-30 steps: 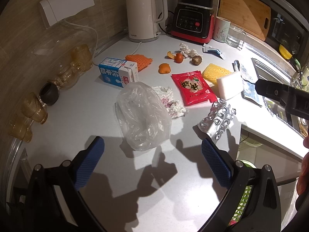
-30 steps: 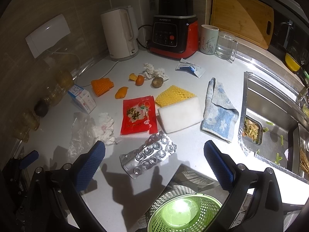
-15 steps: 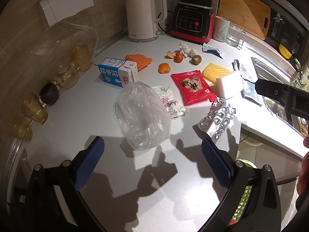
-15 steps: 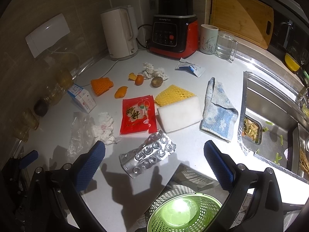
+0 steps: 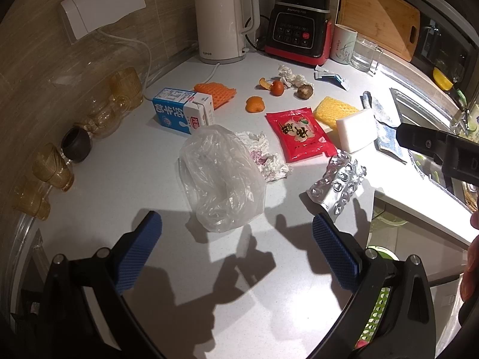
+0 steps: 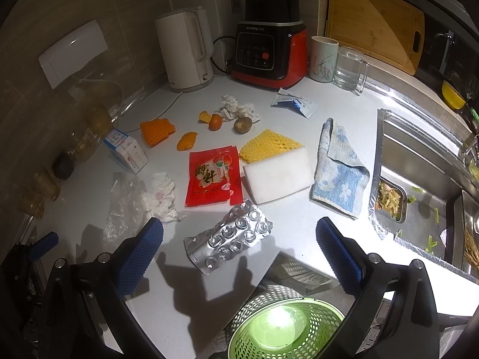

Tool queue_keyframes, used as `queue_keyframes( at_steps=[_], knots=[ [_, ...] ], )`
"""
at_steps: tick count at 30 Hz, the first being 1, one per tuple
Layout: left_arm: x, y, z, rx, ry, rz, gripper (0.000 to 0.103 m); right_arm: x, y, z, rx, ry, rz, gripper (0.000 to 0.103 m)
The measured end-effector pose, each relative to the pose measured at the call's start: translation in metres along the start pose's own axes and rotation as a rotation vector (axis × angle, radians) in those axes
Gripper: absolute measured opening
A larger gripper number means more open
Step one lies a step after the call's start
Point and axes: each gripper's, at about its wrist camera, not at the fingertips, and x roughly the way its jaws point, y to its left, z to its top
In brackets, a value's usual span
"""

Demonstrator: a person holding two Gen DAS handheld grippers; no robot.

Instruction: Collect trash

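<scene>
Trash on the table (image 5: pixel 125 179): the plastic bag (image 5: pixel 223 179) lies just ahead of the empty, spread left claw (image 5: pixel 236 254), the blister pack (image 6: pixel 229 237) between the gaping right claw's (image 6: pixel 239 249) fingers.

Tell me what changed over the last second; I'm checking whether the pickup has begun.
Nothing visibly changed. The left gripper and right gripper hover open over the counter as before, holding nothing. The plastic bag, blister pack, red packet and the other scraps lie where they were, and the green basket sits below the counter edge.
</scene>
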Motion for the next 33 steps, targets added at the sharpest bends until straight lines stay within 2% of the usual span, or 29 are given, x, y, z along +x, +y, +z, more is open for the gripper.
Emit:
queue_keyframes(
  at_steps=[6, 11, 18, 22, 24, 25, 26, 27, 28, 29, 33],
  knots=[
    [0.0, 0.0, -0.002, 0.002, -0.007, -0.007, 0.097, 0.003, -0.003, -0.001, 0.005, 0.006, -0.001, 0.101],
    [0.011, 0.002, -0.012, 0.023, -0.048, -0.023, 0.097, 0.008, -0.008, -0.004, 0.009, 0.01, 0.0, 0.101],
    [0.054, 0.012, -0.007, 0.013, -0.03, -0.005, 0.096, 0.029, -0.022, -0.017, 0.029, 0.051, 0.02, 0.101],
    [0.076, 0.012, 0.004, 0.025, -0.015, 0.033, 0.096, 0.043, -0.029, -0.022, 0.036, 0.076, 0.045, 0.101],
    [0.083, 0.01, 0.008, 0.034, -0.015, 0.049, 0.09, 0.05, -0.03, -0.024, 0.028, 0.085, 0.046, 0.101],
    [0.087, 0.009, 0.01, 0.034, -0.013, 0.045, 0.079, 0.054, -0.03, -0.026, 0.024, 0.091, 0.046, 0.101],
    [0.091, 0.008, 0.011, 0.034, -0.006, 0.042, 0.061, 0.058, -0.03, -0.027, 0.021, 0.096, 0.049, 0.101],
    [0.095, 0.006, 0.012, 0.035, 0.009, 0.046, 0.05, 0.062, -0.029, -0.028, 0.019, 0.104, 0.052, 0.101],
    [0.1, 0.006, 0.013, 0.035, 0.029, 0.049, 0.027, 0.066, -0.029, -0.03, 0.019, 0.113, 0.056, 0.101],
    [0.105, 0.005, 0.013, 0.033, 0.049, 0.052, 0.015, 0.07, -0.028, -0.032, 0.02, 0.122, 0.061, 0.101],
    [0.101, 0.008, 0.009, 0.018, 0.02, 0.054, 0.009, 0.083, -0.023, -0.037, 0.05, 0.147, 0.059, 0.101]
  ],
)
